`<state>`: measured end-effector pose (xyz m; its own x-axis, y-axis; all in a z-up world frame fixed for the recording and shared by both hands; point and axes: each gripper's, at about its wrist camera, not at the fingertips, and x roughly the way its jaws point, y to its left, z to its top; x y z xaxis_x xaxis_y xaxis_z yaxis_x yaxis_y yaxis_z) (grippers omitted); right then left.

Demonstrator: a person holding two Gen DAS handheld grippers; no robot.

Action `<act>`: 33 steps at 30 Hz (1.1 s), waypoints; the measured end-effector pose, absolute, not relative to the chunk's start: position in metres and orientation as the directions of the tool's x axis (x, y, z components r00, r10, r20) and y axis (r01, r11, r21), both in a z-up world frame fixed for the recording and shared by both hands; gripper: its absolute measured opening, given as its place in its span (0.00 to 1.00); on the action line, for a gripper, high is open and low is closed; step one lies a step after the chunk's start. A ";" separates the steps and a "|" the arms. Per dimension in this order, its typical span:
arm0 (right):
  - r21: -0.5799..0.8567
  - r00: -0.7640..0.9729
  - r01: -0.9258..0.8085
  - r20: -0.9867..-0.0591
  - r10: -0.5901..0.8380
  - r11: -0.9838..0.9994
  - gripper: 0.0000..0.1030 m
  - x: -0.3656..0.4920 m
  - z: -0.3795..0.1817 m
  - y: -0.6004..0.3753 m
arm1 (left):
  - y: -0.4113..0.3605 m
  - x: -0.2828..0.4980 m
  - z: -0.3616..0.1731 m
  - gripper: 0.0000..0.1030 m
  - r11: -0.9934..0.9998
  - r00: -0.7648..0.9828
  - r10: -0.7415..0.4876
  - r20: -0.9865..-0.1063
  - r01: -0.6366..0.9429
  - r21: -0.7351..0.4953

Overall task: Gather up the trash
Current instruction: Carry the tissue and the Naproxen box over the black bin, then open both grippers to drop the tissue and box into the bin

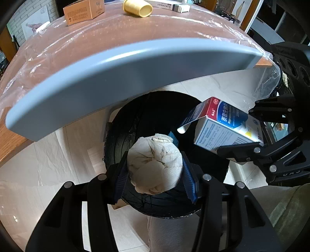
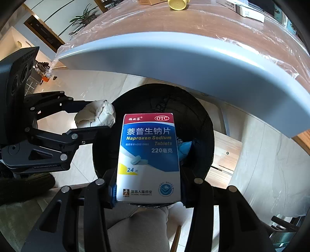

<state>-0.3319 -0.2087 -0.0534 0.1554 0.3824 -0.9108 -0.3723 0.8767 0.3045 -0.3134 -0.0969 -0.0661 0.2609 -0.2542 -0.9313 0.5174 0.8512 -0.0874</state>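
My left gripper (image 1: 155,172) is shut on a crumpled white paper ball (image 1: 156,166) and holds it over the open mouth of a black-lined trash bin (image 1: 135,120) on the floor. My right gripper (image 2: 148,191) is shut on a red, blue and white Naproxen tablet box (image 2: 148,155), also above the bin (image 2: 201,124). In the left wrist view the box (image 1: 222,126) and right gripper (image 1: 257,141) sit to the right. In the right wrist view the paper ball (image 2: 95,116) and left gripper (image 2: 91,118) sit to the left.
A table with a grey edge (image 1: 116,71) and plastic cover overhangs the bin. On it lie a yellow cup (image 1: 137,8), a brown box (image 1: 85,11) and a white box (image 1: 174,6). A wooden stool (image 2: 224,155) stands right of the bin.
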 end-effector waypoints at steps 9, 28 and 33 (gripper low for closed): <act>0.292 0.155 -0.341 -0.920 0.360 0.894 0.44 -0.326 -0.064 -0.211 | -0.094 -0.311 -0.083 0.50 0.849 0.237 -0.229 -0.944 0.523 -0.075; 0.209 0.146 -0.312 -0.953 0.264 0.927 0.44 -0.320 -0.088 -0.205 | -0.103 -0.306 -0.105 0.50 0.835 0.200 -0.165 -0.966 0.550 -0.028; 0.202 0.137 -0.320 -0.957 0.257 0.925 0.44 -0.318 -0.091 -0.202 | -0.102 -0.303 -0.110 0.50 0.836 0.190 -0.154 -0.970 0.548 -0.025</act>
